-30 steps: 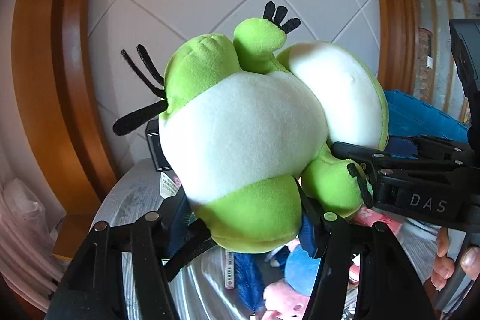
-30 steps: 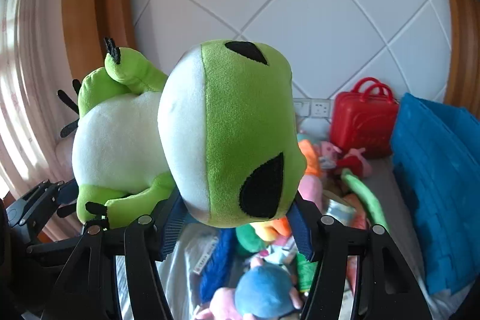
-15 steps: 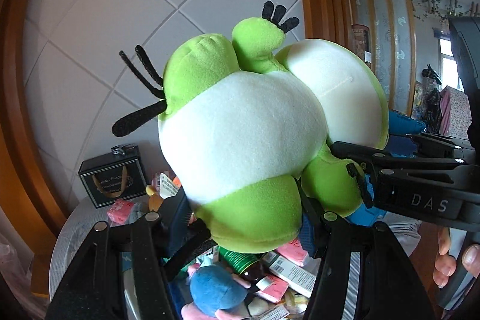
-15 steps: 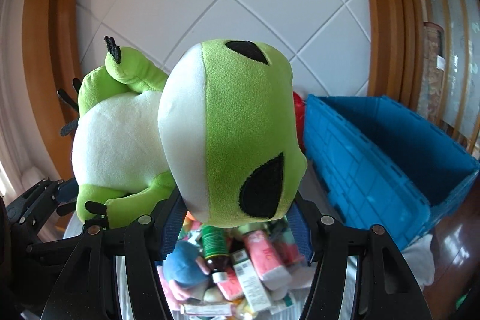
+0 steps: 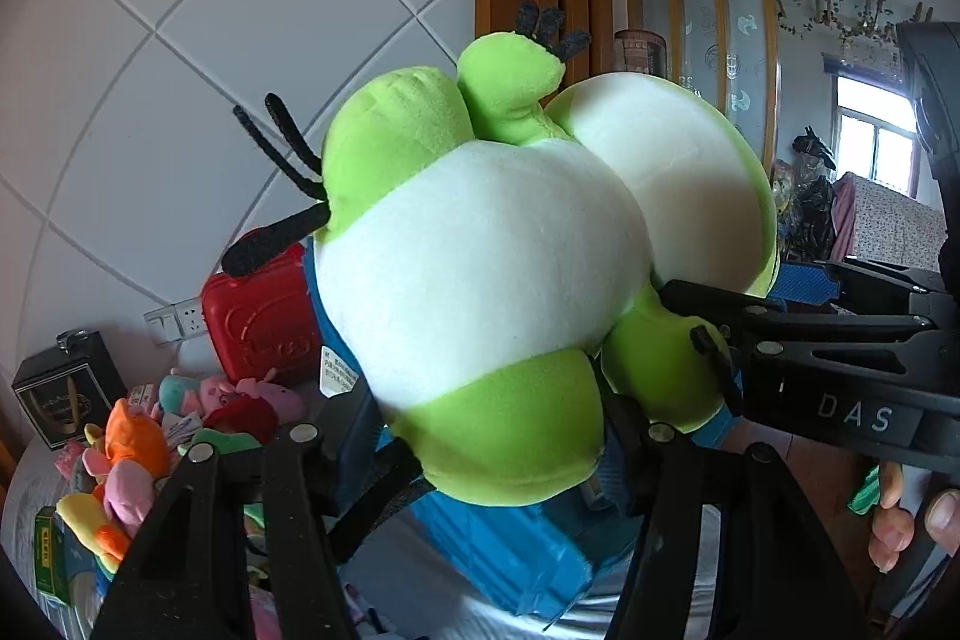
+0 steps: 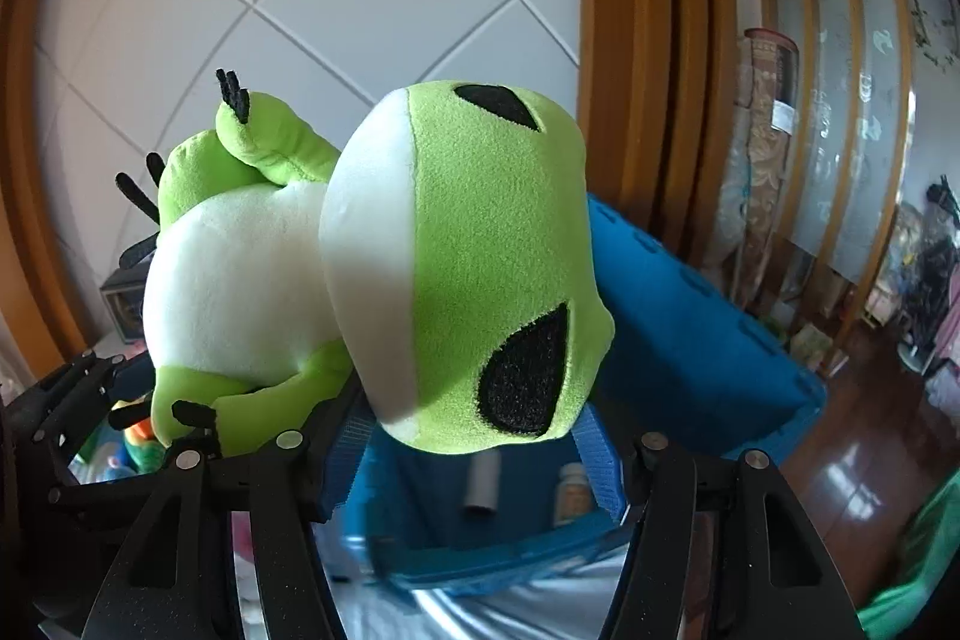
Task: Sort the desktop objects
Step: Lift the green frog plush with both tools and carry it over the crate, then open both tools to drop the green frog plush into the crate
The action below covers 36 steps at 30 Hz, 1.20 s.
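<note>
A big green and white frog plush (image 5: 480, 280) is held up in the air by both grippers. My left gripper (image 5: 486, 436) is shut on its green and white body. My right gripper (image 6: 474, 436) is shut on its head (image 6: 480, 268), which has black eyes. The right gripper also shows at the right of the left wrist view (image 5: 828, 358). The plush hangs above the near edge of a blue plastic crate (image 6: 690, 316), which also shows in the left wrist view (image 5: 510, 550). Two bottles (image 6: 486, 478) lie inside the crate.
A pile of small plush toys (image 5: 138, 460) and boxes lies on the grey table (image 5: 36, 484) at the left. A red case (image 5: 258, 322) and a black box (image 5: 60, 388) stand by the white tiled wall. Wooden floor (image 6: 852, 466) lies to the right.
Both grippers have swung to the right with the frog plush. The toy pile has slid off to the left and the blue crate is now under the plush.
</note>
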Each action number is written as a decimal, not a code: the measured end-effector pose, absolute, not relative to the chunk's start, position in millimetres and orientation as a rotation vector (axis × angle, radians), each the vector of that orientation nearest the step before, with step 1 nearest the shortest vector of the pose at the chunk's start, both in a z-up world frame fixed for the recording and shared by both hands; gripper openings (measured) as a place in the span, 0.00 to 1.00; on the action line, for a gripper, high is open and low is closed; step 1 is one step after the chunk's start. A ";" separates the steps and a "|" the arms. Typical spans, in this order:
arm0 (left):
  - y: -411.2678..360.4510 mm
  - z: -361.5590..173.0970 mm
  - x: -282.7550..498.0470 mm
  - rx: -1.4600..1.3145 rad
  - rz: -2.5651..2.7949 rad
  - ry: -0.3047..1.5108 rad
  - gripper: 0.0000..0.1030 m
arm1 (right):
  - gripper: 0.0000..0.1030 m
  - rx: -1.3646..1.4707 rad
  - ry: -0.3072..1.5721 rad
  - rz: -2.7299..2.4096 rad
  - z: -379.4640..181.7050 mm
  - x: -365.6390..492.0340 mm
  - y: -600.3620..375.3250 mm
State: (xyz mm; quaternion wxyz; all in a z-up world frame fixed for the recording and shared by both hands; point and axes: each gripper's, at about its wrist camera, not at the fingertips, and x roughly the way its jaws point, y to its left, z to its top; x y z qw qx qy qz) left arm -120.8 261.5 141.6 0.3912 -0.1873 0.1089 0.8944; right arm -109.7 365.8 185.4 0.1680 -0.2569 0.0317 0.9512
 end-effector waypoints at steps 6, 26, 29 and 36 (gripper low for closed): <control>359.3 120.1 -115.5 -0.582 2.276 0.327 0.58 | 0.60 -0.845 0.098 2.695 164.2 -122.4 483.9; 395.8 97.2 -116.0 -0.638 2.337 0.407 0.67 | 0.71 -0.897 0.085 2.638 125.1 -145.4 558.4; 389.9 99.1 -115.0 -0.628 2.349 0.403 0.67 | 0.84 -0.884 0.034 2.612 130.0 -143.4 550.4; 375.9 105.1 -111.2 -0.602 2.362 0.365 0.67 | 0.91 -0.836 -0.082 2.586 137.8 -136.5 531.2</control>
